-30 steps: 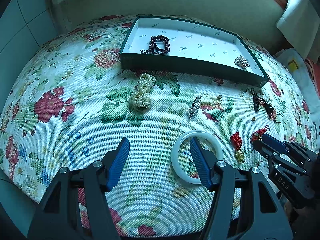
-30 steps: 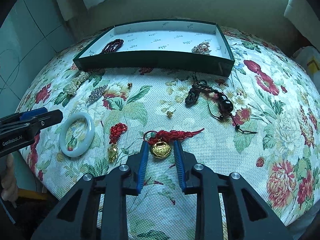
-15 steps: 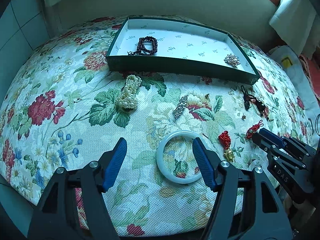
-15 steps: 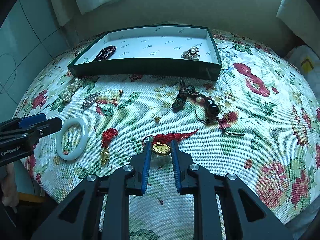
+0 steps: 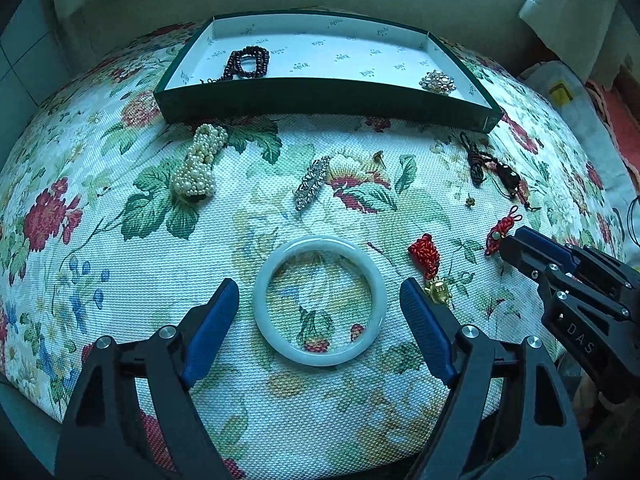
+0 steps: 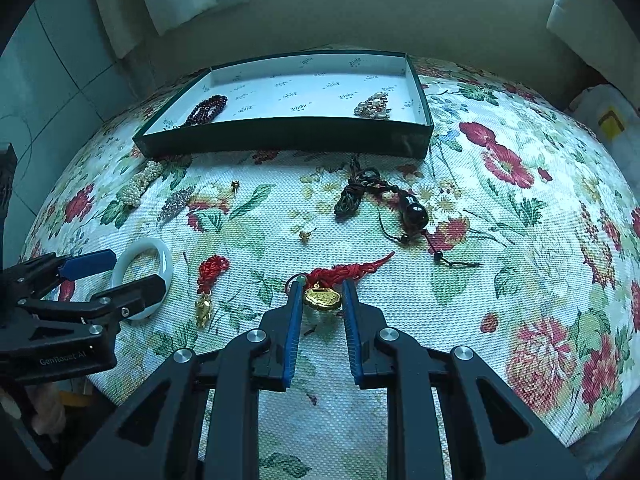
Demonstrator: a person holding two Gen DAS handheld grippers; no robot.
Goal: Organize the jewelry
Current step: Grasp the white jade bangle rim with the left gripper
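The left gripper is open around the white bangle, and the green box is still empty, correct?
Not quite: the box holds dark beads and a brooch, as the left wrist view shows. The left gripper is open around the bangle.

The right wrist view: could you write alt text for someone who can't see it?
The right gripper brackets a gold lock charm on a red knotted cord, lying on a floral tablecloth. Behind sits a green tray holding dark beads and a brooch; the left gripper straddles a white bangle.
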